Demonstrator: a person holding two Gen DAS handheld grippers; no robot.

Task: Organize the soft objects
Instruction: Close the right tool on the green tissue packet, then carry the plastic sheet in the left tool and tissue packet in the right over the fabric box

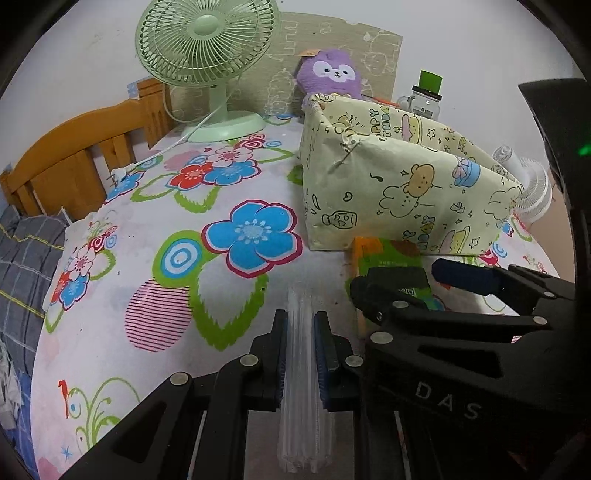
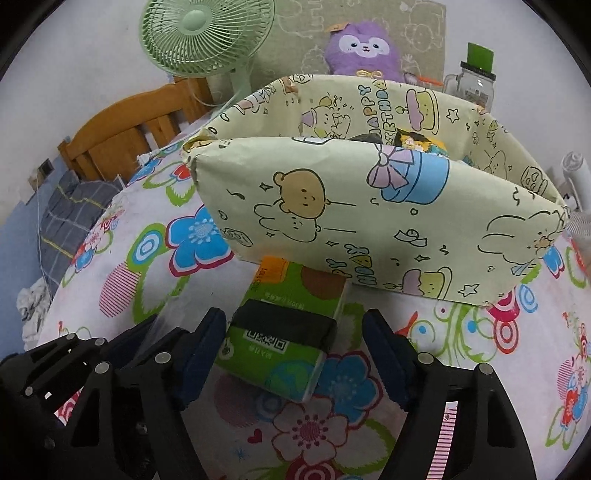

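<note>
Right tool (image 2: 293, 354) straddles the green tissue pack (image 2: 291, 332), its jaws apart with a blue pad on either side and a gap showing at each, so nothing is gripped yet. The pack lies flat on the flowered surface (image 2: 480, 369), its far end just against the front wall of the cartoon-print paper box (image 2: 369, 229). To do this grasp well, I judge the pads should settle evenly across the pack's middle before squeezing, gently enough not to crush it, and the lift must clear the box's front rim ahead of the tool. Just beside it, the left tool (image 1: 300, 354) is clamped on a clear plastic bundle (image 1: 300, 369) whose contents I cannot make out. Some items already sit inside the box. Beyond the box stand a purple plush (image 2: 364, 46), a green fan (image 2: 207, 35) and a glass jar (image 2: 476, 86); to the tool's left, a wooden bed frame (image 2: 122, 129) with grey checked bedding (image 2: 70, 206).
</note>
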